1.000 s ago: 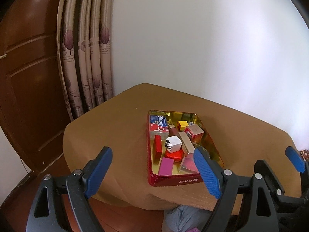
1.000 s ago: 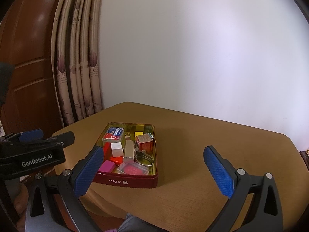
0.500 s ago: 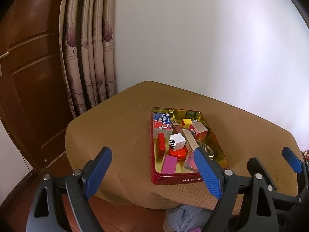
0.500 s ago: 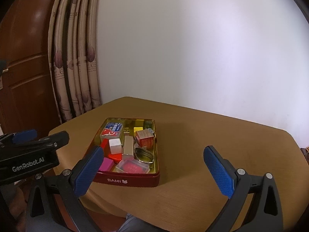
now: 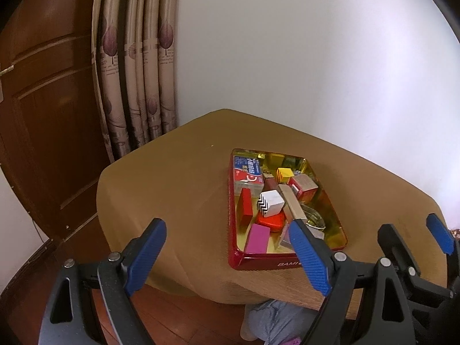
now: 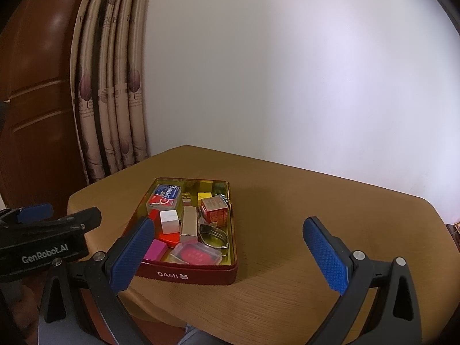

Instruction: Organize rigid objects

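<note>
The left gripper [image 5: 227, 256] hangs off the near edge of the table [image 5: 178, 178], fingers spread wide with nothing between them. The right gripper [image 6: 233, 254] is likewise spread wide and empty, poised over the table's near side. Both sit back and high, a stance that fits either sizing up the load or having drawn clear of it.

From the left gripper the tin [image 5: 258, 261] lies at about one o'clock, close by, with its right finger overlapping the tin's near right corner in the view. From the right gripper the tin [image 6: 187, 273] lies at about eleven o'clock, its near wall just past the left fingertip.

All the small rigid pieces lie inside the tin, none on the cloth: a white cube [image 6: 169, 220] resting on a red block [image 6: 169, 237], a beige bar [image 6: 189, 224] beside it, a pink block [image 6: 156, 251] at the near left, a red box [image 6: 215, 207] at the right, and a blue-and-red pack [image 6: 165, 198] at the far left. They are heaped rather than ranked, some leaning on others. A curved metal piece [image 6: 214, 235], possibly a clip, lies near the right wall.

Gathered in one container, the pieces may count as organized already, or may be a jumble awaiting sorting; the scene fits both.
</note>
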